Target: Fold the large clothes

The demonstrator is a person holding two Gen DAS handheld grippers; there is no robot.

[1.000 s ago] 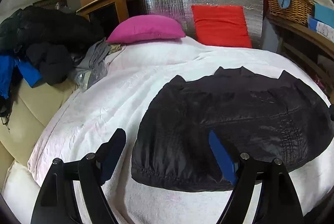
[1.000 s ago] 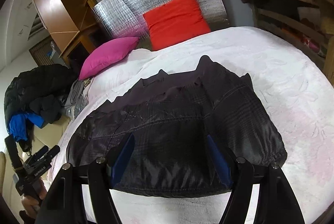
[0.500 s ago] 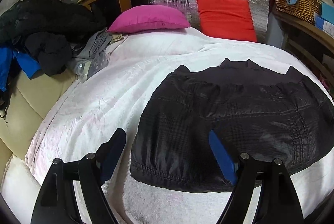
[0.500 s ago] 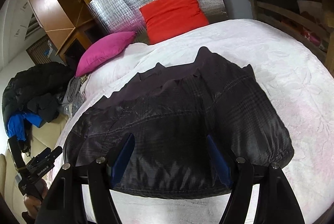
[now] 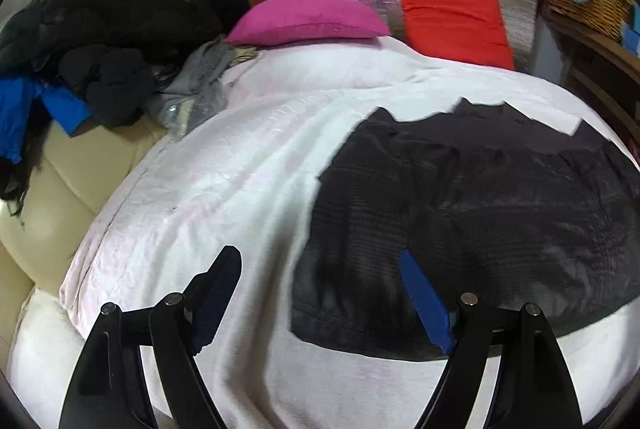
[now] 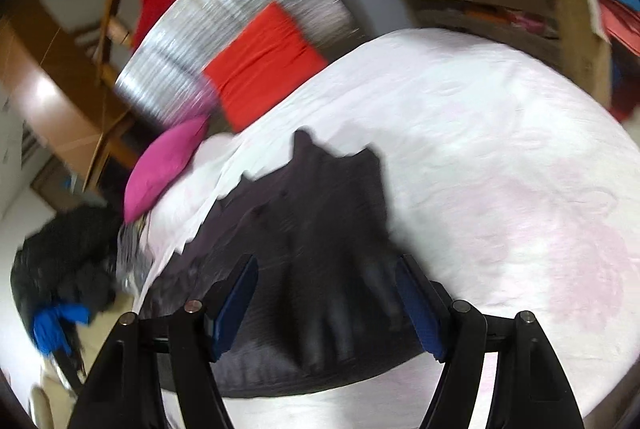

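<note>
Left claw (image 5: 320,293) spread wide, holding nothing; right claw (image 6: 326,297) likewise wide, empty, above the black jacket (image 6: 320,249). Jacket: glossy, quilted, lying flat on the white textured bed (image 5: 240,169).

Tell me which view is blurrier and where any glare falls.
Right wrist view: heavy motion blur smears the black padded jacket and the silver foil panel. Left wrist view: milder blur, strongest near the jacket's hem; glare streaks the foil panel, and fisheye bulges the white bedspread.
</note>
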